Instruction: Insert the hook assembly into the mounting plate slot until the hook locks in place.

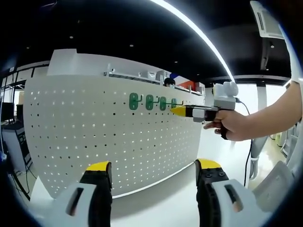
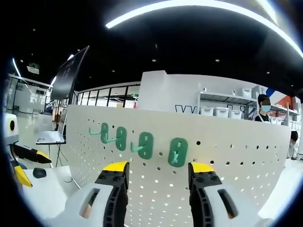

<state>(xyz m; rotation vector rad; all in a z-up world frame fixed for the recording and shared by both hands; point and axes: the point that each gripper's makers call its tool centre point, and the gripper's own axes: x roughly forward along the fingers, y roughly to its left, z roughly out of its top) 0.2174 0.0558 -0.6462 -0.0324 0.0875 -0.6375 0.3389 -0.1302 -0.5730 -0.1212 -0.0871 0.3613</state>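
A: Where did things stand with the hooks?

B: Four green hooks (image 2: 178,152) sat in a row on the white pegboard (image 1: 94,127), which stood upright on the white tabletop (image 1: 161,208). In the right gripper view the nearest one lay just ahead, between the jaw tips and a little above them. I judged all four already mounted, though whether the last had locked was not visible.

A: And the right tool?

B: The right tool (image 2: 155,171) was spread wide with nothing between its jaws. From the left gripper view it appeared end-on to the board, its yellow tip at the rightmost hook, held in a person's hand (image 1: 233,126); from that angle I could not tell touching from just short.

A: The left tool?

B: The left tool (image 1: 154,171) also stood released and empty, hanging back well apart from the board, low over the tabletop.

A: What could have gone wrong?

B: If that last hook was only half-seated, a nudge from the open jaws could tilt it out of its holes. A hard push might also shove the freestanding board backwards, since nothing braced it. And drifting closer would crowd the row out of the right gripper view.
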